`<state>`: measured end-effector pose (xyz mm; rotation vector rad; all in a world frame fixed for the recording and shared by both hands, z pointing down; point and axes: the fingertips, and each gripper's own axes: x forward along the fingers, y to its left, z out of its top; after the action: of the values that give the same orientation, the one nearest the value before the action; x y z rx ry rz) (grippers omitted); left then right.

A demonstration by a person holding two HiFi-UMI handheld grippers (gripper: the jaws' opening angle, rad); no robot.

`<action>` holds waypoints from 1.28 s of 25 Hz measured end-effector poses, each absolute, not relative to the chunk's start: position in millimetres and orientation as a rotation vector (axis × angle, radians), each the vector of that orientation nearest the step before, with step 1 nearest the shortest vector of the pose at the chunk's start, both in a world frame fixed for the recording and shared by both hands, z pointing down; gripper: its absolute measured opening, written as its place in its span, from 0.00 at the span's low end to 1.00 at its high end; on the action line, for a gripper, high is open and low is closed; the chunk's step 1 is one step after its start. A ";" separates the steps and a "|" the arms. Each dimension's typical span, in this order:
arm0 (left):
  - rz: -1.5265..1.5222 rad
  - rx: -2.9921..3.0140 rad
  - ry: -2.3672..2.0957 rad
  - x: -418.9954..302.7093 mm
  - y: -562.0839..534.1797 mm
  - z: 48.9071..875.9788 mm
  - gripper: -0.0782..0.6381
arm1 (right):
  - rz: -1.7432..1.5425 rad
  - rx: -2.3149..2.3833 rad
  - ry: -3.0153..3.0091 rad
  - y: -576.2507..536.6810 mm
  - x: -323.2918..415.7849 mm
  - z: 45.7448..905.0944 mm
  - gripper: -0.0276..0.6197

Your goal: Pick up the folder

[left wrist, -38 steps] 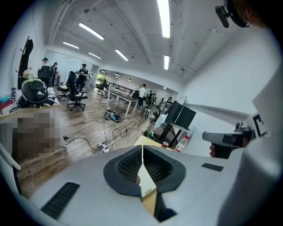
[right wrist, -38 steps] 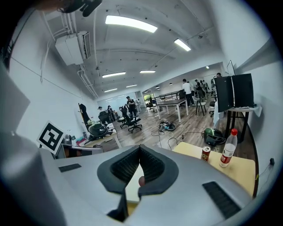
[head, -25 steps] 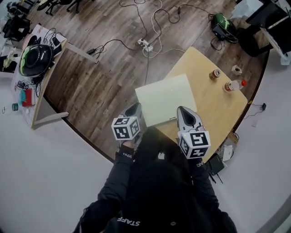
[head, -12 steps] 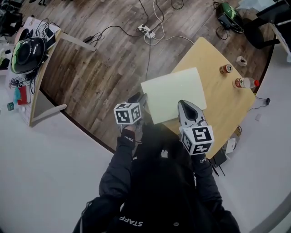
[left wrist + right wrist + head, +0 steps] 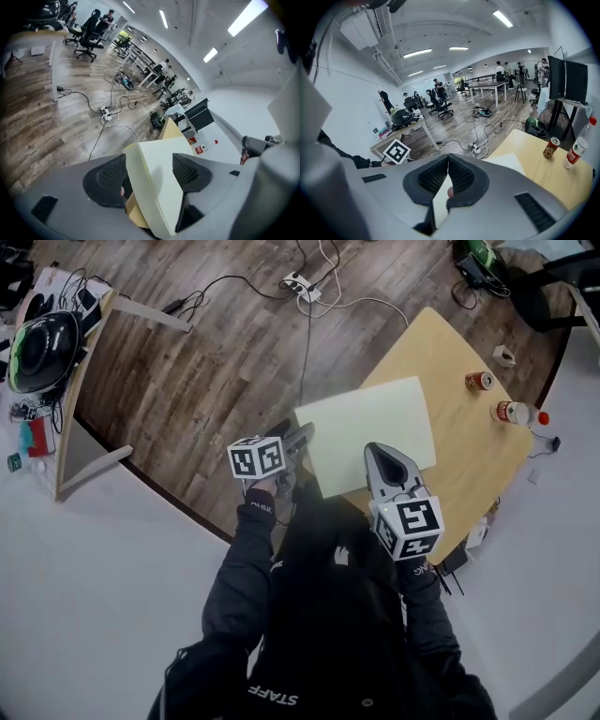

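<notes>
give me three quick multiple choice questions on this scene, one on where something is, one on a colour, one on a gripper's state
1. Where does the can stand?
A. on the wooden floor
B. on the table, close to the bottle
C. on a chair seat

2. What colour is the bottle's cap?
A. blue
B. green
C. red

3. How is the right gripper?
A. shut on the folder at its near edge
B. jaws wide apart with nothing between them
C. shut on the can

Answers:
1 B: the head view shows the can on the tabletop beyond the folder, with the bottle just beside it.
2 C: the cap shows red in both the head view and the right gripper view.
3 A: the right gripper view shows the pads together with the thin pale sheet pinched between them.
</notes>
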<state>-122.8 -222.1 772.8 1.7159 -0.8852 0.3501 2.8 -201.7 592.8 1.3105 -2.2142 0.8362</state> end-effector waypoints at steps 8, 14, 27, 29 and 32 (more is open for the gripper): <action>0.287 1.669 -0.766 -118.1 -233.0 798.0 0.60 | 0.877 1.279 -2.186 -213.3 -2.3 617.4 0.08; 0.251 1.637 -0.640 -107.5 -234.4 810.9 0.66 | 0.903 1.268 -2.174 -221.0 -4.3 630.6 0.08; 0.101 1.600 -0.430 -88.6 -237.9 824.3 0.69 | 0.959 1.306 -2.150 -229.2 11.2 645.7 0.08; 0.089 1.621 -0.401 -85.4 -239.1 825.0 0.69 | 0.966 1.311 -2.139 -226.6 15.4 649.5 0.08; 0.103 1.652 -0.356 -77.1 -237.7 825.5 0.69 | 0.980 1.315 -2.124 -222.7 20.0 653.9 0.08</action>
<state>-77.1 -237.7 825.5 1.6520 -0.3558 0.1033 20.0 -222.7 653.9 1.3146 -2.1242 0.9797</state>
